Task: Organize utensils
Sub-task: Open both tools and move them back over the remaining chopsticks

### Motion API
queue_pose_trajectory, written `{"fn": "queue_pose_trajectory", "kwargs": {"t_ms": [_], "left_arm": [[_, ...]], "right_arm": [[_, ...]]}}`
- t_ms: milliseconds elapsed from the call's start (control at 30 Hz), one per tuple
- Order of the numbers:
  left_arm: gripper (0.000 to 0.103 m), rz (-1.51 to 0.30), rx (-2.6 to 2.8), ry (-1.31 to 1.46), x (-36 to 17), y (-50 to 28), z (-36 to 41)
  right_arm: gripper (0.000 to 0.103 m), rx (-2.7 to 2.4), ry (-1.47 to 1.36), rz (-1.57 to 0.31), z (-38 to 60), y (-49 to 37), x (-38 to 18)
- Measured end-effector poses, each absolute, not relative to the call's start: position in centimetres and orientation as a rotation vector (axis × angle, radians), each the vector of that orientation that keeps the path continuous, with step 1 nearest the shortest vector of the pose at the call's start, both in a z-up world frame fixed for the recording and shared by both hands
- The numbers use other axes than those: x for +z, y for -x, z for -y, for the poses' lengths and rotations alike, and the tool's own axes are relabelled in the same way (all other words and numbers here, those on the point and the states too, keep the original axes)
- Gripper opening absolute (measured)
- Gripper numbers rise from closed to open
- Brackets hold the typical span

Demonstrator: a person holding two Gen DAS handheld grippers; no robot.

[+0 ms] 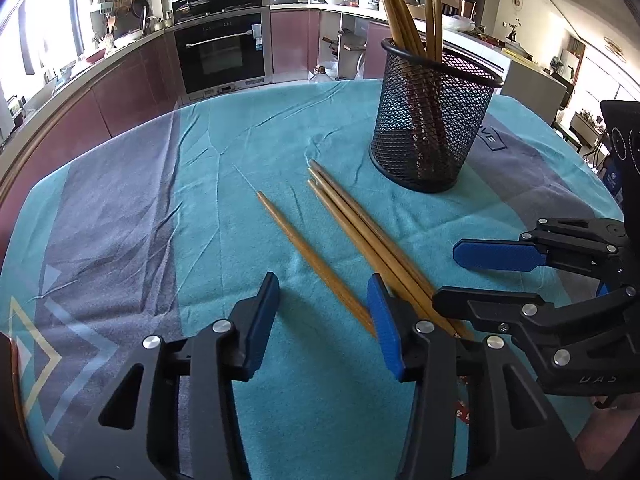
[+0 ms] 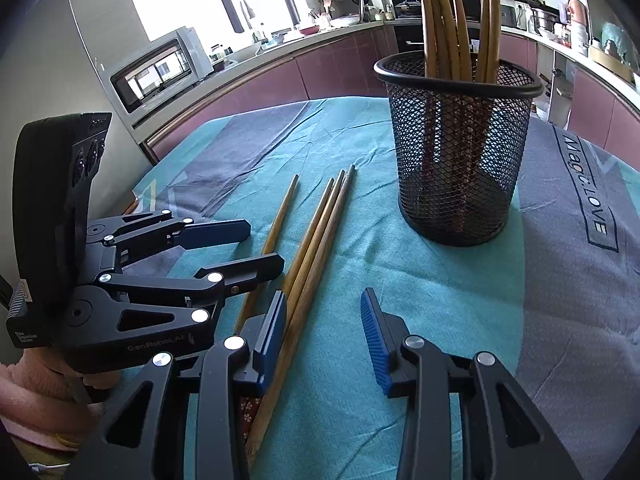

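Four loose wooden chopsticks (image 1: 352, 240) flat on the teal cloth (image 1: 224, 152), just in front of the black mesh holder (image 1: 432, 120): three bunched together, one (image 1: 312, 260) apart on the side away from the holder. More chopsticks (image 2: 448, 20) upright inside the holder. Left gripper (image 1: 324, 320) parted and empty over the lone stick's near end; right gripper (image 2: 324, 336) likewise parted, gripping nothing, beside the bunch.

I lose the butt ends of the three bunched chopsticks (image 1: 360, 224) under the right gripper (image 1: 444, 276), the chopsticks in the mesh holder (image 1: 432, 120) run off the top edge, and counter clutter stays too small to name
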State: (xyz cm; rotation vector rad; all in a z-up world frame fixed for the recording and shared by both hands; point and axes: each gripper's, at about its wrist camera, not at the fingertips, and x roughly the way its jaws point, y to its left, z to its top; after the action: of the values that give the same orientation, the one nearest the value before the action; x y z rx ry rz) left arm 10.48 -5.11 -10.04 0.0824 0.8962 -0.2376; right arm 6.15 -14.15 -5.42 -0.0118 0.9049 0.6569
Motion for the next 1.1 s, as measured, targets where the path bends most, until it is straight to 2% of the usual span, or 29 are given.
{"fn": "queue_pose_trajectory", "kwargs": {"t_ms": [167,367,667,833,1100], "left_arm": [[0.038,-0.894,-0.238,-0.074,-10.1,-10.4,4.8],[0.033,-0.893,-0.25,-0.065,-10.1,-10.3,4.6],[0.032,-0.893,-0.283,-0.043,-10.2,-10.3,4.8],[0.028,-0.895,-0.289,-0.032,-10.2,-10.5,4.9],[0.027,-0.898,-0.287,-0.018,-10.2,-10.7,4.5]], "right_arm": [[0.03,0.643,0.046,-0.902,13.7,-6.3,-5.4],[0.029,0.616,0.084,-0.892,13.1,-6.5,-5.3],[0.027,0.601,0.123,-0.891,12.5,-6.6,-5.4],[0.022,0.587,0.173,-0.884,11.3,-6.8,-5.6],[0.012,0.586,0.144,-0.894,11.6,-7.5,-5.6]]}}
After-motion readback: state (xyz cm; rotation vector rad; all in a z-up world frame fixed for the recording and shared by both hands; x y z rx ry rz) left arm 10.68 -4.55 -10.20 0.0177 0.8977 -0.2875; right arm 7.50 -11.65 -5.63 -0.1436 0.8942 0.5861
